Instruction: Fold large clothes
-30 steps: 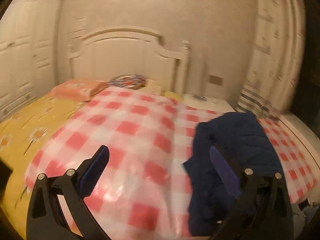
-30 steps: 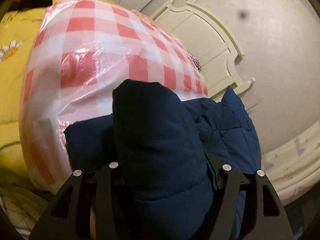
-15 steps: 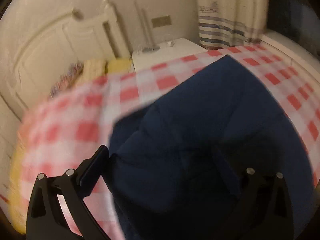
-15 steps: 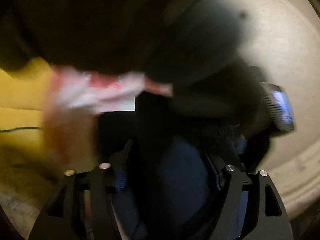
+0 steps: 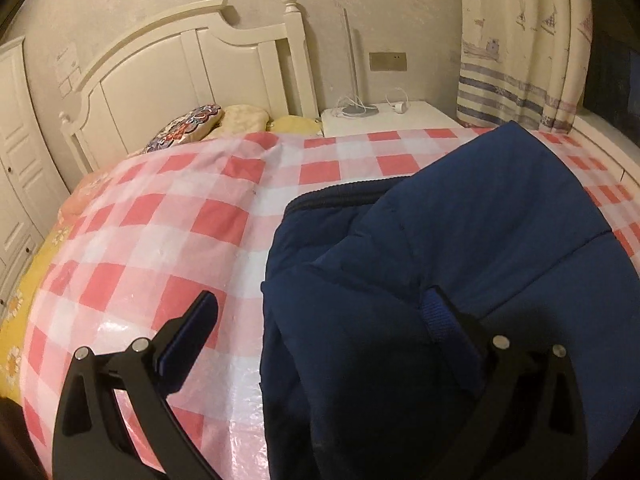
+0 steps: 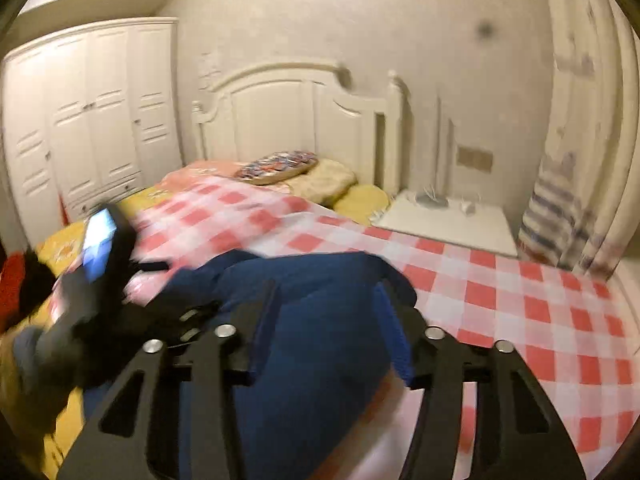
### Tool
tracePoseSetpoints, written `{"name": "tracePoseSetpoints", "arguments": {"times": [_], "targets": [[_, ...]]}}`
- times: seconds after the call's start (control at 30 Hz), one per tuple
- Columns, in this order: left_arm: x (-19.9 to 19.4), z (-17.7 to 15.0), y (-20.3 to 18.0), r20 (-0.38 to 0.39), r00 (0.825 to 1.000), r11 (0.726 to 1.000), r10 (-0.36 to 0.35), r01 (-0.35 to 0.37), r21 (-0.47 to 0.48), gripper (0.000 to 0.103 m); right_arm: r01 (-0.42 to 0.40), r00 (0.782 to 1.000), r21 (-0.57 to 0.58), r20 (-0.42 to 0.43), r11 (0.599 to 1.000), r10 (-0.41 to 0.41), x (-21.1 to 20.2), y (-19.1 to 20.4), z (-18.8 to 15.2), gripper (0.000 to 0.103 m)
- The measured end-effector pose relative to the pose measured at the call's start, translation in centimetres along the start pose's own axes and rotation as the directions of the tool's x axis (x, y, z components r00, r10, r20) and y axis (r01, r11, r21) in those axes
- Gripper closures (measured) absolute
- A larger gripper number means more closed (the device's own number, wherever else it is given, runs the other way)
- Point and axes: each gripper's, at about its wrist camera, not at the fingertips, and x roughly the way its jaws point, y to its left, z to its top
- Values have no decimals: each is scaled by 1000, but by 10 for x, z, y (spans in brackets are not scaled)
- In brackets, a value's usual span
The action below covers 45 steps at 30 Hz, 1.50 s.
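Observation:
A dark blue padded jacket [image 5: 460,280] lies bunched on the red-and-white checked plastic sheet [image 5: 160,240] that covers the bed. My left gripper [image 5: 320,312] is open wide. Its left finger hangs over the sheet, its right finger over the jacket, and the jacket's left edge runs between them. In the right wrist view the jacket [image 6: 320,380] fills the space under and beyond my right gripper [image 6: 326,300]. Its jaws are closing; both blue pad faces show bare and nothing is pinched. The picture is blurred.
A white headboard [image 5: 180,64] and pillows [image 5: 192,124] stand at the far end. A white nightstand [image 5: 392,118] with a lamp base stands beside the bed, below a curtain [image 5: 520,60]. A wardrobe [image 6: 80,120] lines the left wall. A lit screen [image 6: 98,246] on a black handle blurs at left.
The left view swung right and sank over the jacket. The right gripper let go of the thick jacket fold that it held, rolled upright and rose; its jaws stand narrower.

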Motion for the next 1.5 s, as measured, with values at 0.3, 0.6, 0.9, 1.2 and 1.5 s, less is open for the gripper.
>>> {"name": "tracePoseSetpoints", "arguments": {"times": [0.3,0.6,0.9,1.2,1.5], "targets": [[13,-5,21,-32,999,994,-36,33,-104,2,-18,930,-78,-367,997,-12,150,9,-20,52],[28,-8,32,-71,989,979,-126,113,-172,2,14,916,-141,-394,990,-69,157,18,-20,51],[25,-8,29,-61,994,985,-90,80,-149,2,119,874,-267,-429,956,-229,149,36,-2,49],[18,-7,28,-44,997,988,-58,51,-149,2,43,884,-261,-440,964,-159,153,55,-16,37],[-103,-31,57,112,994,984,14,6,-180,3,43,895,-242,-421,969,-145,150,48,-17,36]]}}
